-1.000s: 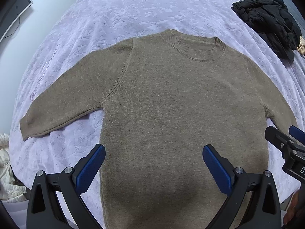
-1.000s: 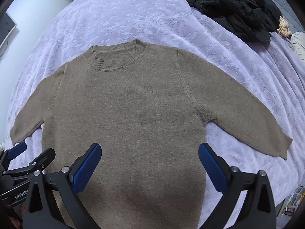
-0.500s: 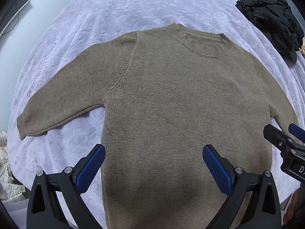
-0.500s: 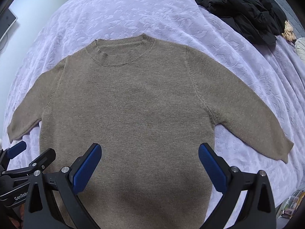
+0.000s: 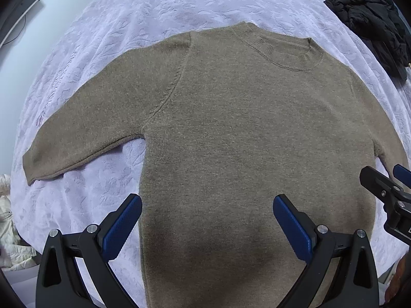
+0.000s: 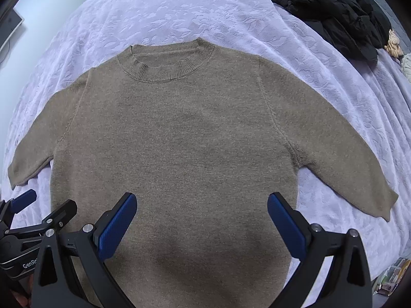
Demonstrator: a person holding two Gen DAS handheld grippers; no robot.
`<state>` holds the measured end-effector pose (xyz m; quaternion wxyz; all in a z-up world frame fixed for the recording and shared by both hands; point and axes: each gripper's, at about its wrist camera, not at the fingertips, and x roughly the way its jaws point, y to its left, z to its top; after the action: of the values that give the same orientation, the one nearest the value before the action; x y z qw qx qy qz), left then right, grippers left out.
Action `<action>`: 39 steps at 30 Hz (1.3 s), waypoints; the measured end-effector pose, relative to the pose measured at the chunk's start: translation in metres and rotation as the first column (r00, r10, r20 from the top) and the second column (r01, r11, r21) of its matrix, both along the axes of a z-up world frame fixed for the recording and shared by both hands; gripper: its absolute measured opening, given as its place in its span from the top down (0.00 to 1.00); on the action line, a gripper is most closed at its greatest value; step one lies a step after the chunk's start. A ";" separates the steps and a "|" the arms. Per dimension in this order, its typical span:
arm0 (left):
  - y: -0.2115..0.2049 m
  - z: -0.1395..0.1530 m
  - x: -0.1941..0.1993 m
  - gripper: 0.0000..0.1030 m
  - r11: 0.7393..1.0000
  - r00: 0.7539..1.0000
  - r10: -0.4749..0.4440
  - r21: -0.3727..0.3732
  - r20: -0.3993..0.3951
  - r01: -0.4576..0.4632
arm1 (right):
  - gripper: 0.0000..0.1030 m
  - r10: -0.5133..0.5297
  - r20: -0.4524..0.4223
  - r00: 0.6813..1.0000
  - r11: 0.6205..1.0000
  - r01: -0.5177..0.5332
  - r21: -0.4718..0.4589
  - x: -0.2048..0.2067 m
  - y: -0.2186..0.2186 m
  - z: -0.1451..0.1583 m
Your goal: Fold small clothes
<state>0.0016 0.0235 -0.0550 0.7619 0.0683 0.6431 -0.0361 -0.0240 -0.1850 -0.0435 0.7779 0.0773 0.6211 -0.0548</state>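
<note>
a lavender bedspread [image 5: 179,7] with an embossed leaf pattern fills both views. a taupe knit sweater [image 5: 244,133] lies flat on it, sleeves out to left and right, ribbed collar [image 6: 167,64] at the far end; its near hem is cut off by the frame. a crumpled black jacket [image 6: 334,7] sits far right. the left gripper [image 5: 206,227] and right gripper [image 6: 201,224] hover spread wide over the sweater's lower body, holding nothing. "genro" reads on the left tool, the rest hidden.

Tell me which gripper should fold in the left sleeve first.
Left. The left gripper hangs open above the sweater nearer the left sleeve; the right gripper hangs nearer the opposite sleeve.
</note>
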 end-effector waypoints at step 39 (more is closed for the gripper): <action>0.031 -0.005 0.004 0.01 0.976 1.000 0.012 -0.217 0.022 -0.007 | 0.01 0.031 -0.018 0.999 0.999 -0.031 -0.019 0.013 0.026 -0.020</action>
<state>0.0051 0.0549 -0.0600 0.7723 -0.0178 0.6268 -0.1018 -0.0112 -0.1587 -0.0630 0.7740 0.0595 0.6285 -0.0493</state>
